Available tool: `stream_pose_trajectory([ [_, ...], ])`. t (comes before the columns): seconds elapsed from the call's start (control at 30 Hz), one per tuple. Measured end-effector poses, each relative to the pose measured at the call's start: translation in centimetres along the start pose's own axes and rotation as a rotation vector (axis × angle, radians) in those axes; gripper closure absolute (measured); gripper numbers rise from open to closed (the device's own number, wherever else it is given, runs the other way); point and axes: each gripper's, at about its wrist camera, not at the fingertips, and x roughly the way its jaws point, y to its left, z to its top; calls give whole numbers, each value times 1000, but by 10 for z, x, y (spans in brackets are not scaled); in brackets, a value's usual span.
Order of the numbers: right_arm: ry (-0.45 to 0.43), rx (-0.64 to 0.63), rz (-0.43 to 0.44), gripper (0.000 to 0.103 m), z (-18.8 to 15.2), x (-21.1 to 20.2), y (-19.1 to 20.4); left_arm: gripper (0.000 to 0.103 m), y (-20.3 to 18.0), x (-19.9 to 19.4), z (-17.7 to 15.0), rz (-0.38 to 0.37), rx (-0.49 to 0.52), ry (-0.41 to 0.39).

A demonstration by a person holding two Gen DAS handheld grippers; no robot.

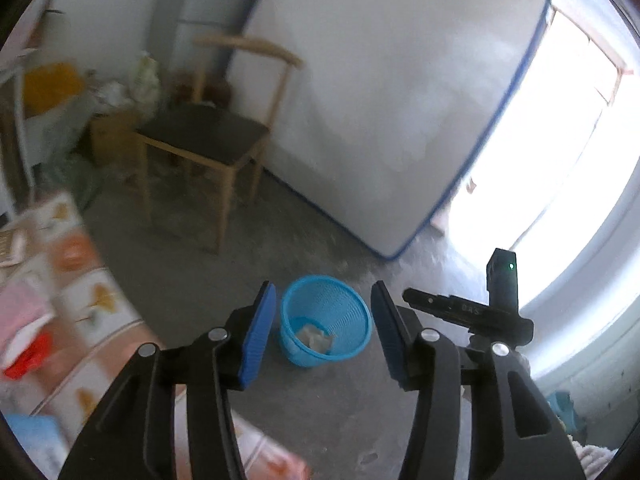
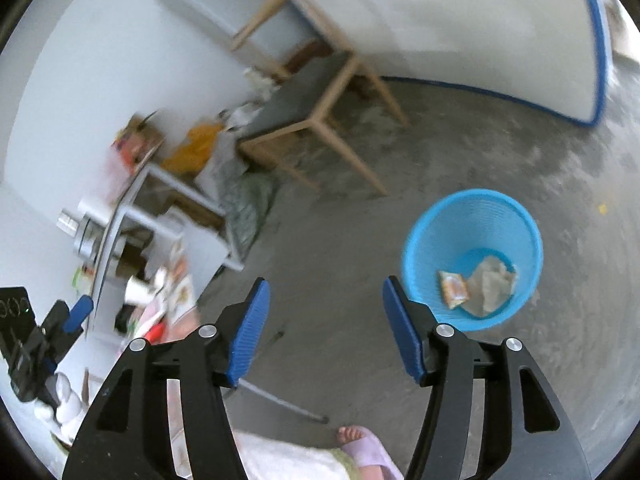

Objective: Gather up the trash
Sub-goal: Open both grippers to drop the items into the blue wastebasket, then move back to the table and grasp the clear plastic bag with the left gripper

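Observation:
A blue mesh wastebasket (image 1: 325, 320) stands on the grey concrete floor. It also shows in the right wrist view (image 2: 472, 256). Inside it lie crumpled paper (image 2: 494, 284) and a small snack wrapper (image 2: 454, 289); the paper shows in the left view too (image 1: 316, 338). My left gripper (image 1: 323, 334) is open and empty, held above the floor with the basket showing between its blue pads. My right gripper (image 2: 326, 330) is open and empty, up and to the left of the basket. The right gripper's body shows at the right of the left view (image 1: 472, 312).
A wooden chair (image 1: 208, 140) stands before a white mattress (image 1: 380, 100) leaning on the wall. A patterned tablecloth with clutter (image 1: 60, 280) is at left. A white shelf unit (image 2: 160, 216) with boxes and a paper cup (image 2: 138, 291) stands left. A person's sandalled foot (image 2: 360, 442) is below.

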Motion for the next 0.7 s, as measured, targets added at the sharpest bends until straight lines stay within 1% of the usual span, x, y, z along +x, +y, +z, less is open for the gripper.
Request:
stream_pose_trajectory([
  [0.07, 12, -49, 19, 43, -1, -1, 26, 50, 12, -35, -5, 39, -7, -52],
  [0.1, 20, -75, 35, 42, -2, -2, 43, 48, 23, -60, -10, 71, -17, -88],
  [0.2, 48, -132, 86, 40, -6, 1, 85, 46, 51, -108, -25, 136, -62, -144],
  [0.3, 86, -178, 133, 39, -12, 9, 123, 46, 87, -168, -54, 231, -151, -212],
  [0.4, 125, -224, 179, 39, -23, 21, 157, 46, 120, -212, -83, 308, -240, -282],
  [0.47, 157, -261, 207, 39, -31, 31, 180, 46, 147, -244, -111, 359, -332, -339],
  [0.5, 172, -272, 218, 39, -35, 33, 189, 46, 160, -256, -125, 385, -382, -361],
  [0.6, 233, -315, 253, 39, -49, 52, 222, 46, 190, -270, -150, 432, -492, -390],
  [0.63, 253, -335, 258, 39, -57, 59, 237, 46, 202, -272, -160, 448, -534, -388],
  [0.7, 281, -361, 262, 39, -66, 70, 255, 46, 218, -275, -172, 494, -581, -377],
])
